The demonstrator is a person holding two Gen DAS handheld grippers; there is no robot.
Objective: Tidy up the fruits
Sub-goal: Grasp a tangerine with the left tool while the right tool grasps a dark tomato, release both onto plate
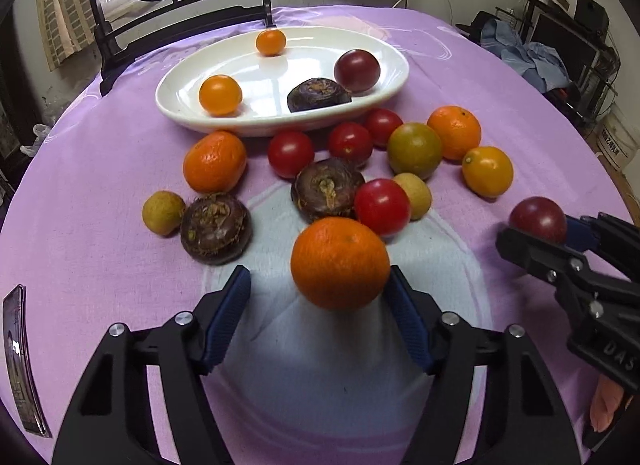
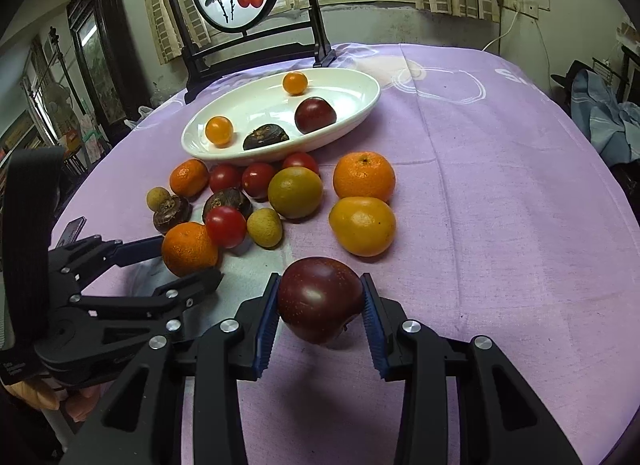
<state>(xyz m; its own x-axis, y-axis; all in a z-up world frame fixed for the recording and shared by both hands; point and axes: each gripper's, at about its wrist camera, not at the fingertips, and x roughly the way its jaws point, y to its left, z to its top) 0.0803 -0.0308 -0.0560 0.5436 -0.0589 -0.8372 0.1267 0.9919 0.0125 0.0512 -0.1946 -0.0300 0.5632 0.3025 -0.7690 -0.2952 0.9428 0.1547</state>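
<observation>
The left gripper [image 1: 320, 289] stands spread around a mandarin [image 1: 340, 263]; the right pad touches the fruit, while the left pad stays apart from it. The right gripper [image 2: 320, 305] pinches a dark red plum [image 2: 318, 299] between both blue pads, just above the purple tablecloth [image 2: 500, 225]. The white oval dish [image 1: 180, 105] behind holds two small orange tomatoes, a water chestnut [image 1: 318, 95] and another plum [image 1: 356, 70]. More fruits lie in front of the dish.
</observation>
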